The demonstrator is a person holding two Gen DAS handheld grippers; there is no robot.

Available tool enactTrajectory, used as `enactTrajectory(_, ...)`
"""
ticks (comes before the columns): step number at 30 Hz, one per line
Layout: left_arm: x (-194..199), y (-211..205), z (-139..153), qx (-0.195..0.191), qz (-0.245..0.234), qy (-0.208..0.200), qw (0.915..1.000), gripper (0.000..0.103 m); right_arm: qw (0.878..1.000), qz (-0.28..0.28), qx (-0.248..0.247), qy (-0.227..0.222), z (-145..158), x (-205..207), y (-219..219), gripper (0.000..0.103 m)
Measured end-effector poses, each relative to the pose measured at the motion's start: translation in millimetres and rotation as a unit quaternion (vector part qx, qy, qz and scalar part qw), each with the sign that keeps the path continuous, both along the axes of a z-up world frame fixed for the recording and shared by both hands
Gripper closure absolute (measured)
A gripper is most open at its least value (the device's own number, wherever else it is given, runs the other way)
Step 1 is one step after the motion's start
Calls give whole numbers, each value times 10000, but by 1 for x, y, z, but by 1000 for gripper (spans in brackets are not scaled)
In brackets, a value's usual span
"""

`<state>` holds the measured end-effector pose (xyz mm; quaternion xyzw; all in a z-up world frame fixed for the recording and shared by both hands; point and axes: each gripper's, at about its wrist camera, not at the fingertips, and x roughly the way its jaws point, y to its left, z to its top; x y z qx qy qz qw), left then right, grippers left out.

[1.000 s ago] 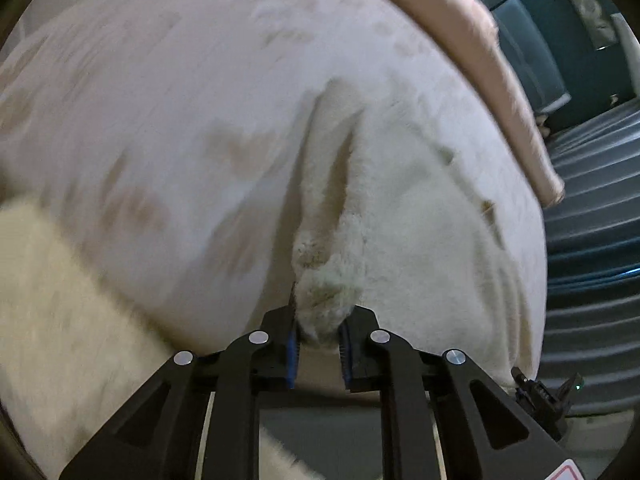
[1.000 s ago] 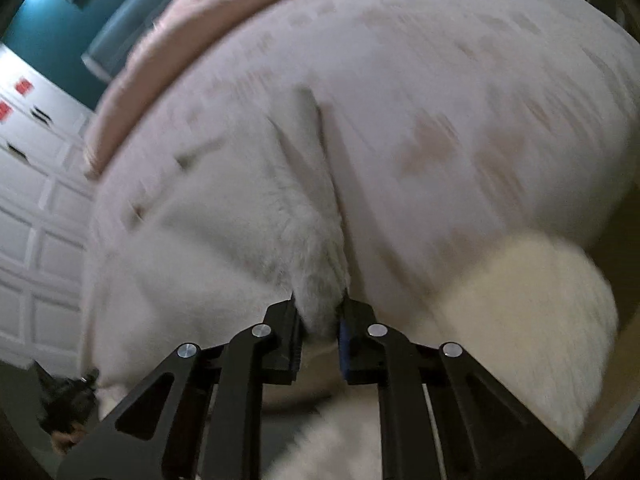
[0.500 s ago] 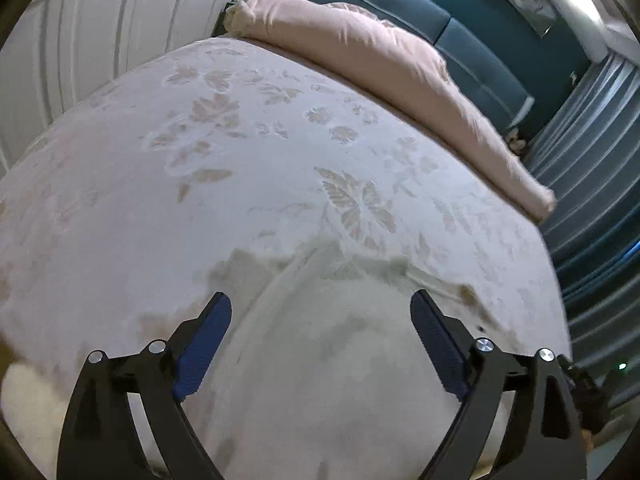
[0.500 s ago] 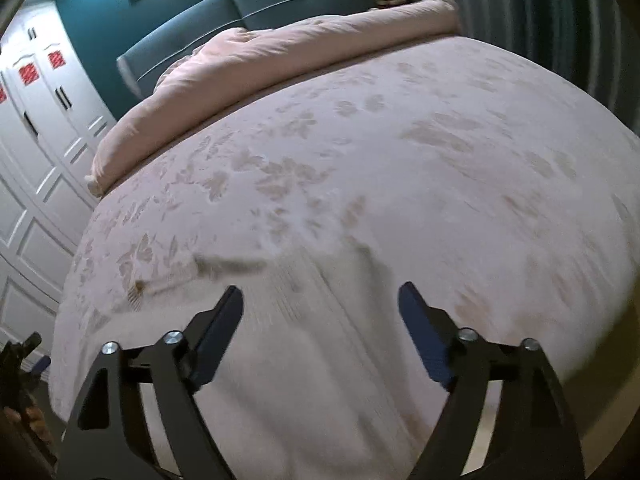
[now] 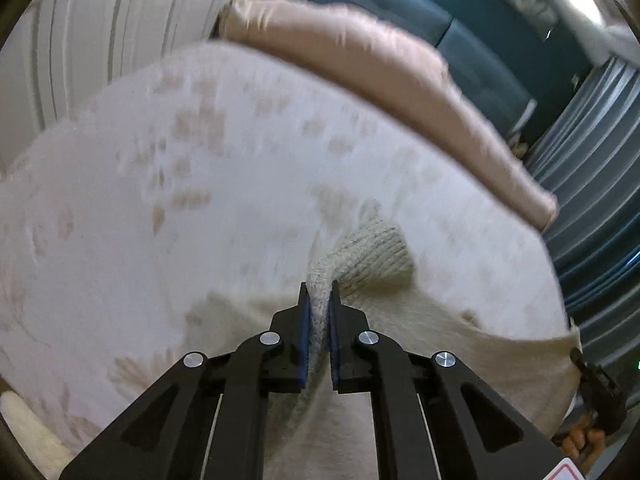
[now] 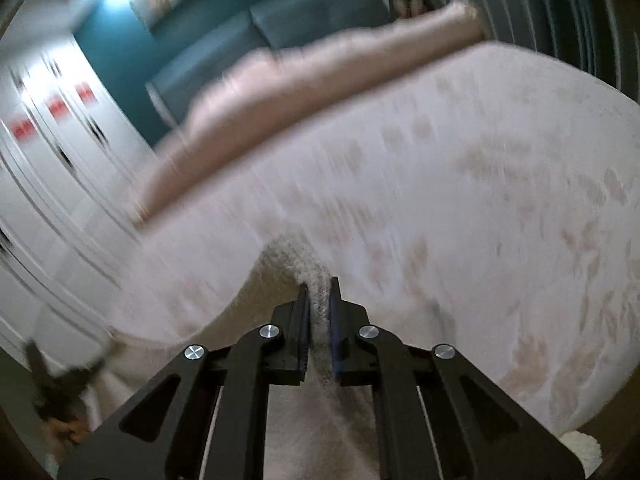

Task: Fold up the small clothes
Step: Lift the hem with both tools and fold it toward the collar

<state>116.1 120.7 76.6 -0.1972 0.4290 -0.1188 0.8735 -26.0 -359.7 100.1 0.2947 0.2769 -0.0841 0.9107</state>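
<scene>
A cream knitted garment [image 5: 372, 252] lies on the pale leaf-patterned bedspread [image 5: 200, 184]. My left gripper [image 5: 319, 292] is shut on a ribbed edge of it and holds that edge raised off the bed. In the right wrist view my right gripper [image 6: 319, 292] is shut on another ribbed edge of the same garment [image 6: 296, 264]. The cloth hangs down below both grippers, and most of it is hidden by the fingers. Both views are motion-blurred.
A rolled pink duvet [image 5: 380, 64] lies across the far side of the bed, before a teal headboard [image 5: 472, 48]. White wardrobe doors [image 5: 100, 40] stand to the left, grey curtains [image 5: 592, 160] to the right. A fluffy white rug [image 5: 28, 432] shows below the bed's edge.
Half a second ago both grippers were wide open above the flat garment. Now both have shut on its ribbed edges and raised them. A second ago they held other folds.
</scene>
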Motion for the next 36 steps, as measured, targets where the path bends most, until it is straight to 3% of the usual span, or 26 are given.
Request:
enactTrajectory(2, 6, 0, 3, 42, 49, -61, 10000, 98, 9995, -219, -174, -116, 3, -5, -7, 95)
enactTrajectory(4, 17, -10, -17, 476, 17, 71, 9988, 98, 9967, -221, -511, 583, -30, 18, -12, 95)
enactTrajectory(7, 36, -30, -85, 1027, -78, 882, 9908, 97, 9806, -218, -149, 1941, -116, 54, -27, 95)
enactTrajectory(8, 35, -33, -102, 1137, -78, 1002, 9884, 97, 9805, -212, -126, 1949, -121, 55, -28, 95)
enactTrajectory(11, 26, -39, -90, 1376, -124, 692, 9880, 95, 9842, -377, -242, 1714, -99, 47, -22, 90)
enactTrajectory(14, 12, -43, -58, 1480, -216, 360, 9881, 88, 9863, -509, -865, 1311, -52, 31, 4, 87)
enactTrajectory(16, -14, -54, -28, 1426, -339, 21, 9892, 92, 9919, -28, -826, 970, -31, 21, 43, 78)
enactTrajectory(18, -37, -70, -13, 1108, -680, -167, 9914, 90, 9914, 684, -670, 897, -29, 17, 85, 78)
enactTrajectory(22, -89, -114, -20, 969, -1530, 30, 9835, 85, 9622, 2363, -583, 1226, -59, 11, 198, 79)
enactTrajectory(25, -108, -120, -49, 1124, -1684, 443, 9783, 85, 9443, 2804, -578, 1625, -94, -1, 235, 79)
enactTrajectory(27, -112, -105, -75, 1316, -1568, 813, 9754, 85, 9437, 2781, -515, 1717, -101, -11, 227, 81)
enactTrajectory(29, -116, -82, -81, 1298, -1416, 908, 9772, 85, 9480, 2593, -490, 1780, -101, -23, 202, 81)
enactTrajectory(33, -127, -34, -85, 1418, -1127, 996, 9784, 86, 9543, 1632, -645, 2420, -109, -60, 137, 80)
enactTrajectory(36, -132, -10, -91, 1401, -1009, 1119, 9786, 93, 9607, 666, 179, 2688, -116, -93, 66, 80)
